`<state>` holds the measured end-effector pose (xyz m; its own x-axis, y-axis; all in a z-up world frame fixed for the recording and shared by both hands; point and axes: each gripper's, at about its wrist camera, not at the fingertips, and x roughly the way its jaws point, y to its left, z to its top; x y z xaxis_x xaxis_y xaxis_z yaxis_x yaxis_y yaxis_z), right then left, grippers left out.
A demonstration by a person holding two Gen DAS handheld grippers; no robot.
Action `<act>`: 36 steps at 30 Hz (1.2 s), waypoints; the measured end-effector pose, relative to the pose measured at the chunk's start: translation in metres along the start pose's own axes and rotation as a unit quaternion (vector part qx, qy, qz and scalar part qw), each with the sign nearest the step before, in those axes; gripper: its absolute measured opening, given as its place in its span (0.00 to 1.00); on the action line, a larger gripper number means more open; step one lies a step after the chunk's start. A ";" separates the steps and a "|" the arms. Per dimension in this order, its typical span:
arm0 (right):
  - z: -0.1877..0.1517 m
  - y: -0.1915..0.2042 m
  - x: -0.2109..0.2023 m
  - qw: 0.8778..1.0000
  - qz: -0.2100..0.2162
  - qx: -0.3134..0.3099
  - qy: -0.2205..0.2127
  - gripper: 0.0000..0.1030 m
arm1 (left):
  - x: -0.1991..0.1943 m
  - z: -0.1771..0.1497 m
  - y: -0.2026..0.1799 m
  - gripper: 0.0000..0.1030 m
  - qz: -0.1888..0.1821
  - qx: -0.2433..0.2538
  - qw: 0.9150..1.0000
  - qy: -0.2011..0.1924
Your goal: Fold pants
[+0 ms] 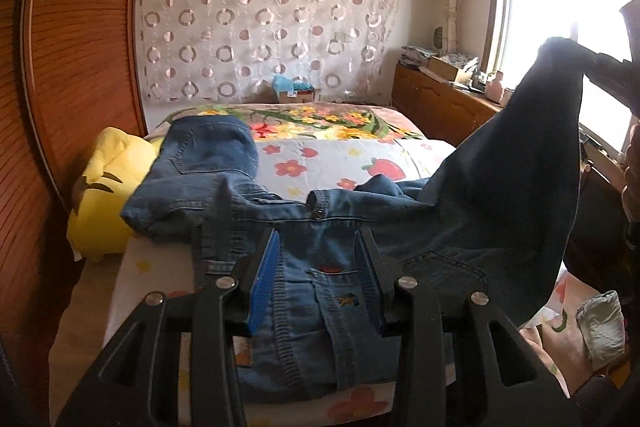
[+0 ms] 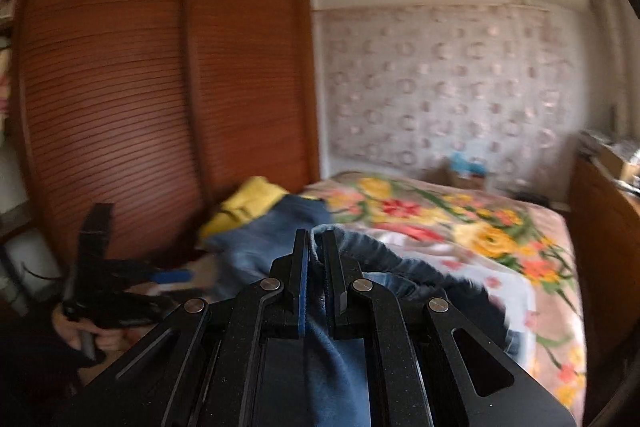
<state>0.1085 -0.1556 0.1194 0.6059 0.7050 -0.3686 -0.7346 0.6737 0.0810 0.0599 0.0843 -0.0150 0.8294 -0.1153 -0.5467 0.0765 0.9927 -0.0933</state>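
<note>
The right gripper (image 2: 316,259) pinches a lifted leg of the pants (image 1: 320,247); the left gripper (image 1: 316,267), jaws spread, hovers nearer the waistband on the bed (image 1: 384,147).

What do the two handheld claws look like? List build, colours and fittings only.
Both the left claw and the right claw are matte black, angular linkage frames with cut-out slots, joined by round silver pivot bolts. Each finger carries a blue ribbed pad. No cables or printed markings show.
</note>
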 end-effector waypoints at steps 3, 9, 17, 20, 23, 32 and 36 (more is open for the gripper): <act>-0.004 0.020 0.024 1.000 0.017 -0.010 0.021 0.04 | -0.006 -0.001 0.004 0.37 0.003 -0.002 1.000 -0.005; -0.021 0.011 0.052 0.999 0.002 0.008 0.044 0.50 | -0.010 -0.005 0.006 0.37 0.003 -0.004 1.000 -0.006; -0.052 -0.018 0.053 0.996 -0.043 0.020 0.076 0.50 | 0.005 -0.014 -0.004 0.37 -0.018 0.000 1.000 0.009; -0.071 -0.027 0.057 0.994 -0.049 0.028 0.098 0.50 | 0.013 -0.022 -0.011 0.37 -0.030 0.005 0.999 0.022; -0.095 -0.034 0.066 0.990 -0.055 0.038 0.127 0.52 | 0.024 -0.032 -0.020 0.37 -0.039 0.012 0.998 0.040; -0.147 -0.040 0.085 0.980 -0.057 0.064 0.180 0.57 | 0.071 -0.051 -0.031 0.36 -0.064 0.015 0.993 0.094; -0.159 -0.046 0.088 0.977 -0.054 0.081 0.191 0.60 | 0.083 -0.053 -0.032 0.36 -0.074 0.013 0.992 0.100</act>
<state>0.1470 -0.1599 -0.0645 0.4964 0.5148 -0.6990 -0.5967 0.7871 0.1560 0.0968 0.0408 -0.1014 0.6820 -0.2615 -0.6830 0.2047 0.9648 -0.1649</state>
